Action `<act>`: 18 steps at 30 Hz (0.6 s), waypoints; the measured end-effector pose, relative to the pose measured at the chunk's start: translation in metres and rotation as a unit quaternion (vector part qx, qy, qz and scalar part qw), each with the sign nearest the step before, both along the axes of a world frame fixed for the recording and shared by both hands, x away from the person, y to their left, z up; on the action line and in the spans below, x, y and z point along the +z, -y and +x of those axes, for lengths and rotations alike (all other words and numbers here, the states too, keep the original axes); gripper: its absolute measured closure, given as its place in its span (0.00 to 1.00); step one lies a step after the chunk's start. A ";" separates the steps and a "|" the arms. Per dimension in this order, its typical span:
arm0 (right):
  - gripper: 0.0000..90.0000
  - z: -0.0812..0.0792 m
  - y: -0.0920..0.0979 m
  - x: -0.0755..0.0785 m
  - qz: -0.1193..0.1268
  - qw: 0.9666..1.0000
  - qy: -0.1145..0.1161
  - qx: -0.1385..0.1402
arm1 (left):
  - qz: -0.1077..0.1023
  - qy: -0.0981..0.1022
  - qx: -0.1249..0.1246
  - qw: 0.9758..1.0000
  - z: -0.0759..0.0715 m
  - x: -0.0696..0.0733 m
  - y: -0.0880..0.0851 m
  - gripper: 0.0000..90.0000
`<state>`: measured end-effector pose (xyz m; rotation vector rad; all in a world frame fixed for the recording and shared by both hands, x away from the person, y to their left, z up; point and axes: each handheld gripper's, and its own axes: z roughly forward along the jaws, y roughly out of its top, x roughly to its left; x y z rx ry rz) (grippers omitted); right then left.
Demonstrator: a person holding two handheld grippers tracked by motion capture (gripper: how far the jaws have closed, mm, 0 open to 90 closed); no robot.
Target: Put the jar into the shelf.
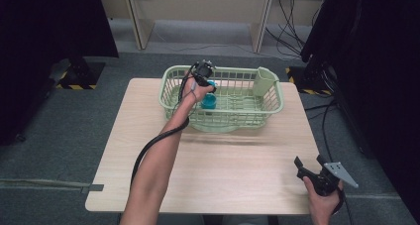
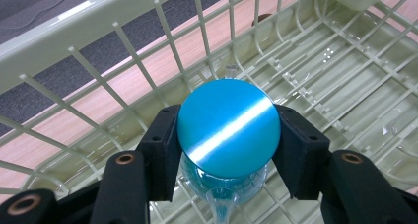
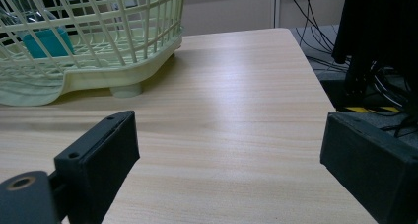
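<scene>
Wooden bench (image 1: 223, 160) carries a green basket (image 1: 270, 106), where the left hand-held gripper (image 2: 226, 150) clamps a blue cup (image 2: 228, 133) whose smooth sides could slip and tip onto the ribs.

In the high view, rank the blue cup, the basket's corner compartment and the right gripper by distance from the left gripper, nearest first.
1. Blue cup: clamped between the jaws of the left gripper, inside the green basket.
2. Corner compartment: at the basket's far right corner, across the basket.
3. Right gripper: open, over the table's near right corner, well outside the basket.
</scene>
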<state>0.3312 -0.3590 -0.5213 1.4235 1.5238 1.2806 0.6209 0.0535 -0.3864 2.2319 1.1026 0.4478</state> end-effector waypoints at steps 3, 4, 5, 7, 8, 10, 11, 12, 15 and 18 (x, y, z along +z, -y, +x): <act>0.09 0.000 0.000 0.000 0.000 1.000 0.000 0.000 | 0.008 0.000 0.005 1.000 -0.001 -0.001 -0.001 0.48; 0.09 0.000 0.000 0.000 -0.001 1.000 0.000 0.000 | 0.011 0.002 0.008 1.000 -0.001 -0.001 -0.001 0.45; 0.09 0.000 0.000 0.000 -0.001 1.000 0.000 0.000 | 0.010 0.001 0.009 1.000 -0.002 0.000 -0.002 0.43; 0.09 0.000 0.000 0.000 -0.002 1.000 0.000 0.000 | 0.007 0.002 0.011 1.000 -0.004 0.002 -0.003 0.37; 0.09 0.000 0.000 0.000 -0.002 1.000 -0.001 0.000 | 0.007 0.004 0.013 1.000 -0.005 0.002 -0.003 0.35; 0.09 0.000 -0.001 0.000 -0.002 1.000 -0.001 0.000 | 0.014 0.003 0.008 1.000 -0.006 0.002 -0.004 0.31; 0.09 0.000 -0.001 0.000 -0.002 1.000 -0.001 -0.001 | 0.019 0.004 0.007 1.000 -0.007 0.002 -0.004 0.30; 0.09 0.000 -0.001 0.000 -0.002 1.000 -0.001 -0.001 | 0.024 0.007 0.009 1.000 -0.007 0.002 -0.005 0.28; 0.09 0.000 -0.001 0.000 -0.003 1.000 0.000 -0.001 | 0.033 0.016 0.012 0.999 -0.009 0.004 -0.009 0.26; 0.09 0.000 -0.001 0.000 -0.004 1.000 -0.001 -0.001 | 0.035 0.025 0.012 0.999 -0.012 0.007 -0.012 0.24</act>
